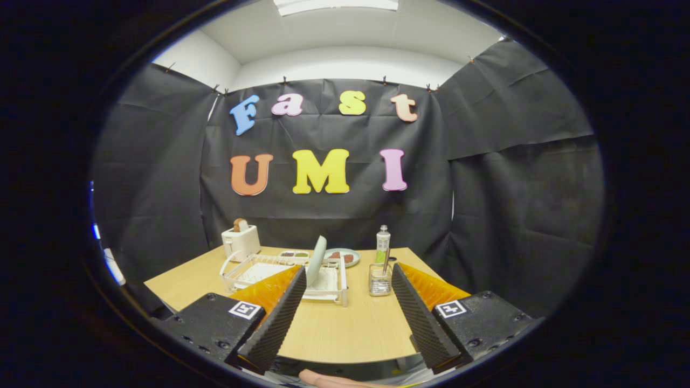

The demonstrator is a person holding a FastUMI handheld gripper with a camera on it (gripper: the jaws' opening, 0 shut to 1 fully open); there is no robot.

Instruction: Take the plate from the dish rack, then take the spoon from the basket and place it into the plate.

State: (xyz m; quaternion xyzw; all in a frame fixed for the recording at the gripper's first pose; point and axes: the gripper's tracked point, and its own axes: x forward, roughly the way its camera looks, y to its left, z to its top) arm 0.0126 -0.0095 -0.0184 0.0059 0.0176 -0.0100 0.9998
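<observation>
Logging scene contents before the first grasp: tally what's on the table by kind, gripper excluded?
Dish rack: 1
Plates, one upright in the rack, one with food behind: 2
Small dish: 1
Toaster: 1
Bottle: 1
Basket with spoon: 1
Total: 7
Gripper open, short of the rack.

Light wooden tabletop (334,328). White toaster (241,241) at far left corner, a slice standing in its slot. Small dishes of food (345,256) along far edge. Upright bottle (383,243) near far right, green label, white cap.
</observation>
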